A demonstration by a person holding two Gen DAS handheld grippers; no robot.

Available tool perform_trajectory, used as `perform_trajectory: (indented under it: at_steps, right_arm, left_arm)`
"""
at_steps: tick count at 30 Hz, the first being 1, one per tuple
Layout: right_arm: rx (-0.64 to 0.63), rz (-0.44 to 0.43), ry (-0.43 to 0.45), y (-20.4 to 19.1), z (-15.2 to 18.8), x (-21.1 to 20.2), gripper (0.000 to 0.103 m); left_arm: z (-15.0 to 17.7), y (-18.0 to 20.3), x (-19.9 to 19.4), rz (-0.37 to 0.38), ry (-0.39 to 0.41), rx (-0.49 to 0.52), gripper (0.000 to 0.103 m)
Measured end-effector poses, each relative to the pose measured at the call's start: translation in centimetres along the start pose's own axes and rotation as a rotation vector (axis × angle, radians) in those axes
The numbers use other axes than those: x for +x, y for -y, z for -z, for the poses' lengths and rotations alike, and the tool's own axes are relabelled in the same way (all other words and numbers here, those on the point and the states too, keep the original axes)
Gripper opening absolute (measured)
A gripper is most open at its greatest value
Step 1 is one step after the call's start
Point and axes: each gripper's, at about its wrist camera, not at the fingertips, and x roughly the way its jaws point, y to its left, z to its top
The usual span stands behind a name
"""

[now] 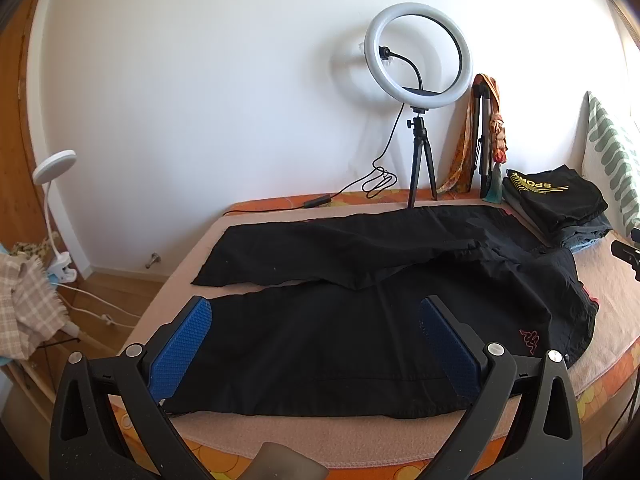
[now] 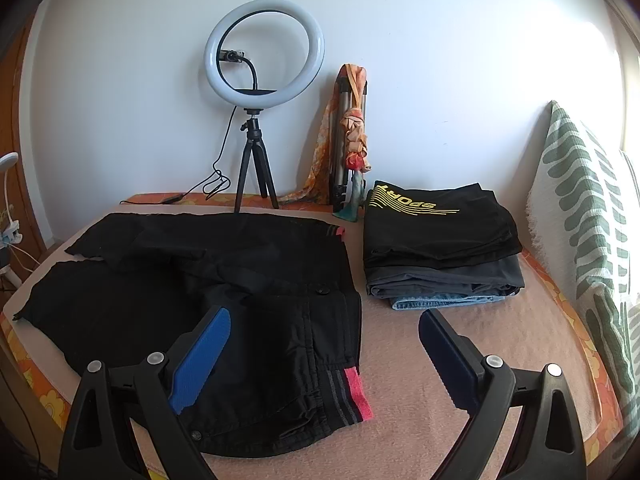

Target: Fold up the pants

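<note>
plainly, nothing that counts as a container shows in either view; the nearest thing to one is the bed with a pinkish-beige blanket over an orange flowered sheet, which carries everything. spread flat on it are the black lightweight pants with a pink-and-grey striped waistband, legs running away from the waistband and the far leg's edge lapping over the near one. beyond the waistband end of the pants, apart from them, sits a stack of folded clothes topped by a black garment with yellow "sport" lettering. behind the pants, at the wall, stands a white ring light on a small black tripod.

the left tongs are spread wide and grip nothing; they hover over the near leg of the pants, whether touching the cloth i cannot tell. the right tongs are likewise wide apart and empty, straddling the waistband, one blue pad over the black cloth, the other over bare blanket.
</note>
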Motion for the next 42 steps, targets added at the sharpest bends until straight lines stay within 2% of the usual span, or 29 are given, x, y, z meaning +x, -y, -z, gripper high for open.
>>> perform_trajectory:
  at_steps: [12, 17, 20, 22, 26, 33, 40, 42]
  right_arm:
    - [0.002, -0.011, -0.003, -0.3, -0.1, 0.3, 0.097]
    - [0.036, -0.025, -0.01, 0.0, -0.5, 0.8, 0.097]
    - [0.052, -0.032, -0.007, 0.1, -0.9, 1.1, 0.097]
    - [0.057, -0.063, -0.013, 0.0, -1.3, 1.5, 0.097]
    - [0.061, -0.126, -0.024, -0.4, -1.9, 2.4, 0.097]
    - [0.039, -0.228, -0.061, -1.4, -3.0, 4.4, 0.1]
    - [-0.088, -0.293, -0.042, -3.5, -7.1, 6.3, 0.103]
    - [-0.144, -0.3, -0.037, -4.2, -8.2, 7.2, 0.103]
  left_arm:
    - [0.0, -0.3, 0.3, 0.0, -0.01, -0.005, 0.103]
    - [0.1, -1.4, 1.5, 0.038, -0.053, -0.03, 0.103]
    - [0.3, -2.0, 2.2, 0.029, -0.072, -0.052, 0.103]
    - [0.3, -2.4, 2.8, 0.035, -0.083, -0.052, 0.103]
    - [0.0, -3.8, 3.7, 0.088, -0.082, -0.092, 0.096]
    - [-1.2, -6.6, 6.2, 0.098, -0.162, -0.123, 0.092]
    - [-4.5, -8.9, 9.4, 0.089, -0.197, -0.06, 0.09]
    - [-5.4, -9.8, 10.6, 0.082, -0.214, -0.055, 0.086]
